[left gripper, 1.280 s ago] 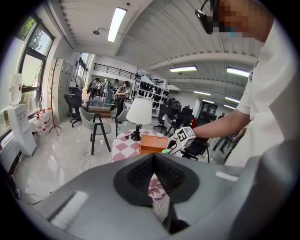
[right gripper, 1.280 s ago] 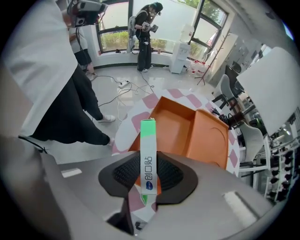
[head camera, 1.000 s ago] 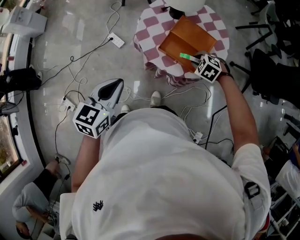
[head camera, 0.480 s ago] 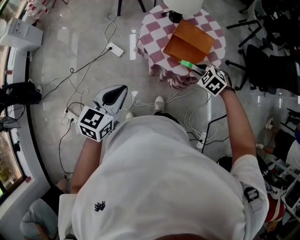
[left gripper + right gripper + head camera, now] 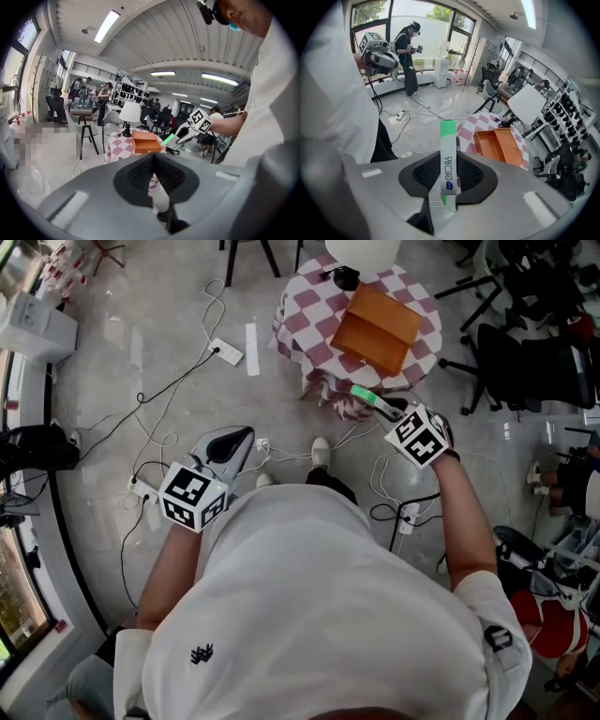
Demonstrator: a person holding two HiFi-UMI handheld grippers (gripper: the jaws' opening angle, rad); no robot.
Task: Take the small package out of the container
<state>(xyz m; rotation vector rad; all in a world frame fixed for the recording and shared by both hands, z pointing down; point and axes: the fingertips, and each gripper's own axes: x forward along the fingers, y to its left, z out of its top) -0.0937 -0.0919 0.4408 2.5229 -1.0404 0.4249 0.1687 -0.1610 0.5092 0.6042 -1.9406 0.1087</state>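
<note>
My right gripper [image 5: 380, 407] is shut on a small green-and-white package [image 5: 364, 395] and holds it in the air off the near edge of the checked table [image 5: 309, 310]. In the right gripper view the package [image 5: 448, 154] stands upright between the pads, green end up. The orange container [image 5: 375, 329] lies open on the table, beyond the package and apart from it; I see nothing inside the orange container [image 5: 499, 146]. Low at my left side, my left gripper [image 5: 232, 440] is shut with nothing in it, over the floor.
Cables and a white power strip [image 5: 228, 353] trail over the floor between me and the table. A lamp [image 5: 361, 251] stands at the table's far side. Black chairs [image 5: 534, 362] crowd the right. People stand in the background by the windows.
My right gripper has drawn back with the package, from over the container's near corner to past the table's edge. I have stepped away, so the table looks farther off.
</note>
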